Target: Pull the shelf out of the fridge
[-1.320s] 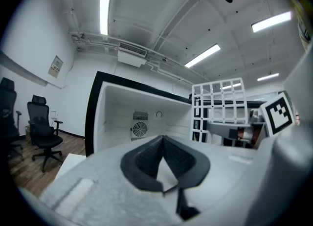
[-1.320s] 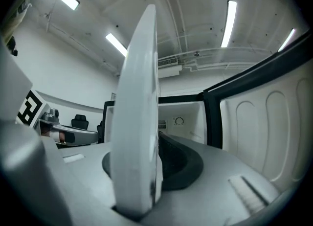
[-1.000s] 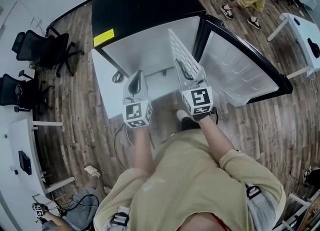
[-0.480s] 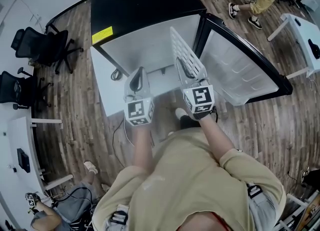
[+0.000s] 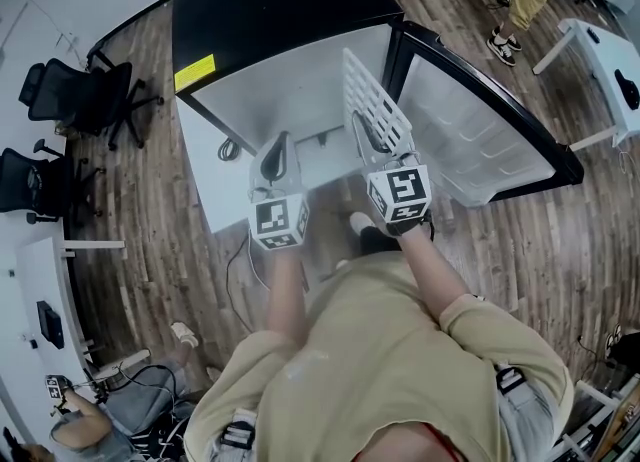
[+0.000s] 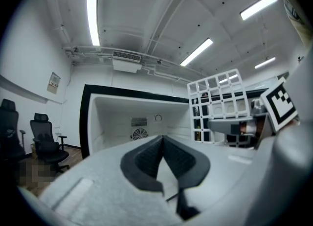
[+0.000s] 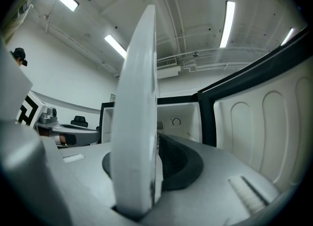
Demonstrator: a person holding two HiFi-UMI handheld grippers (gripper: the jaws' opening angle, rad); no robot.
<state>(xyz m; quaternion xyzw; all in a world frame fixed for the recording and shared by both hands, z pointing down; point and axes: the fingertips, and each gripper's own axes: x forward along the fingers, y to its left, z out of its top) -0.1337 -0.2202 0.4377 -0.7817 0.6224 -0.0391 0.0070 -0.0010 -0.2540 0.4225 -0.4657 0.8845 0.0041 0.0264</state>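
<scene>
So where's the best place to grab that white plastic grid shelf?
The near edge of the white grid shelf, approached from the black fridge's open front. It stands on edge, its thin flat rim facing outward; the right gripper pinches it there.

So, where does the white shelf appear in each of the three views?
Head view: shelf upper middle, on edge, above the right tool.
Left gripper view: shelf right of centre, a grid.
Right gripper view: shelf at centre, edge-on, gripped by that tool.
Shared landmark: the open fridge behind it.
</scene>
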